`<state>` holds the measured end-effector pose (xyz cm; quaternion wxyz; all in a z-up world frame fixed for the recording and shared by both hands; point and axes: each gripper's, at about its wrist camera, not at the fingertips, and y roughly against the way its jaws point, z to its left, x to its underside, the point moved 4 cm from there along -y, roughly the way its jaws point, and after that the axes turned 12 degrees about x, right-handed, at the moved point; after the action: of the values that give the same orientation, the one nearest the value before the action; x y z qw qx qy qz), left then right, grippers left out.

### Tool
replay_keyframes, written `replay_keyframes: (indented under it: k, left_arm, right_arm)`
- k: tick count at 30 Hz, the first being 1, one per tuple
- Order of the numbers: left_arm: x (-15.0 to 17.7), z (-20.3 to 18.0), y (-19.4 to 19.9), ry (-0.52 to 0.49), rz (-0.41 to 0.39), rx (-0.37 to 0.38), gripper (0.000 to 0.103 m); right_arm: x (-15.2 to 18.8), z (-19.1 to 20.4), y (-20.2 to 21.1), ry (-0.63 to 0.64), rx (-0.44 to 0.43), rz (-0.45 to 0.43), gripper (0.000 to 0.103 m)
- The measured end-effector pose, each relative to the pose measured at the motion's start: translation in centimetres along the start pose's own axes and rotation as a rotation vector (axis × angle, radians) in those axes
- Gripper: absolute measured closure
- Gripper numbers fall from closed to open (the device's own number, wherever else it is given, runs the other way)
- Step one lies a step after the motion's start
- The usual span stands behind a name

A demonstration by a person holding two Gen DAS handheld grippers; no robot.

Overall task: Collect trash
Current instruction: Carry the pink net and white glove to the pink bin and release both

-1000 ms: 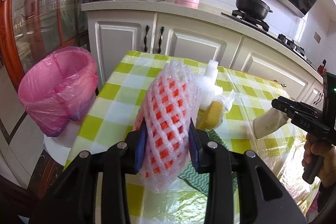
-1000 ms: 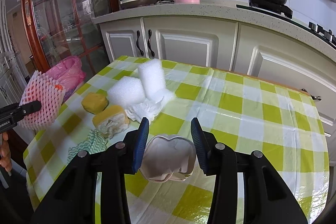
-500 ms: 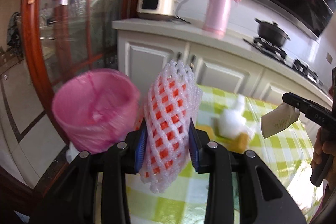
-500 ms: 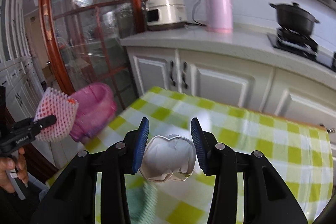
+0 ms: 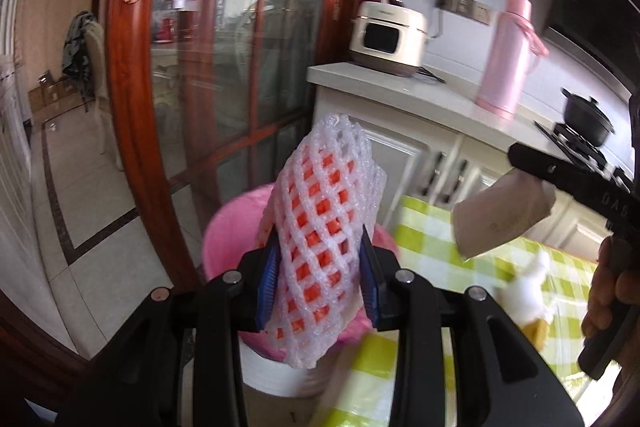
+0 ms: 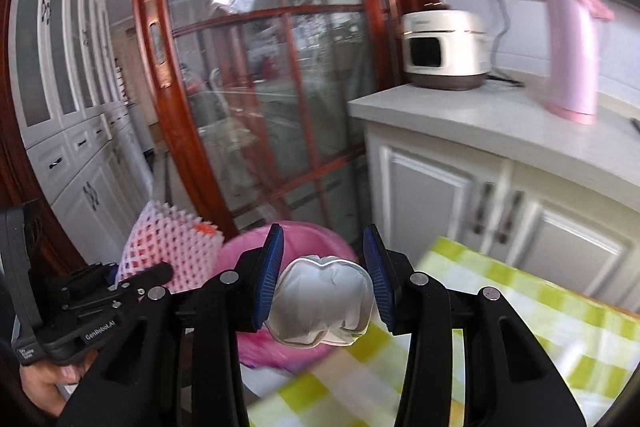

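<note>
I have both pieces of trash lifted and carried to the bin (image 5: 224,239), a white pail lined with a pink bag standing on the floor beside the corner of the checked table (image 5: 432,227). Neither piece is dropped yet, so I judge the pickup part done and the release still to come. More rubbish is left on the cloth: a blurred white wad (image 5: 528,291) with something yellow under it, at least.

My left gripper (image 5: 320,275) is closed partway on the foam fruit net (image 5: 324,211), its blue pads pressing the net's sides. The net stands with its long axis running up and slightly right in the left wrist view, open top uppermost, lower end hanging below the pads directly over the bin's mouth.

My right gripper (image 6: 323,273) is likewise clamped partway on a crushed white cup (image 6: 320,303), squeezed inward between the pads. In the left view the cup (image 5: 500,215) lies tilted, its long axis running from the jaws down-left toward the bin, still over the table edge.
</note>
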<state>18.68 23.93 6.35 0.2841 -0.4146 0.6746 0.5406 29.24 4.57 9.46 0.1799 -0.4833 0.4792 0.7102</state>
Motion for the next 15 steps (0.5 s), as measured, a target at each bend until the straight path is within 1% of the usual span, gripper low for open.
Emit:
replay_keyframes:
  k: [4, 8, 9, 10, 11, 12, 13, 15]
  left_arm:
    - [-1.2, 2.7, -1.1, 0.037, 0.002, -0.02, 0.069]
    - [-2.0, 4.4, -2.2, 0.049, 0.011, -0.027, 0.069]
    - [-2.1, 4.6, -2.5, 0.053, 0.011, -0.025, 0.068]
    - [-2.2, 5.0, -2.9, 0.058, 0.015, -0.026, 0.064]
    - [-2.4, 5.4, -3.4, 0.062, 0.022, -0.029, 0.063]
    - [-2.4, 5.8, -4.0, 0.066, 0.032, -0.029, 0.063]
    - [-2.4, 5.9, -4.6, 0.068, 0.044, -0.029, 0.059]
    - [-2.3, 6.4, -6.0, 0.072, 0.076, -0.023, 0.052]
  right_arm:
    - [-0.7, 3.0, -3.7, -0.009, -0.041, 0.033, 0.061]
    - [-1.0, 4.8, -6.8, -0.017, -0.078, 0.069, 0.061]
    - [-0.9, 5.0, -7.5, -0.011, -0.071, 0.078, 0.061]
    - [-0.9, 5.2, -8.1, -0.008, -0.064, 0.082, 0.061]
    - [-0.7, 5.3, -8.9, -0.006, -0.064, 0.096, 0.057]
    - [-0.4, 5.2, -9.5, -0.012, -0.07, 0.11, 0.048]
    - [-0.4, 5.2, -9.9, -0.016, -0.067, 0.113, 0.044]
    - [-0.1, 4.6, -10.6, -0.028, -0.061, 0.112, 0.031]
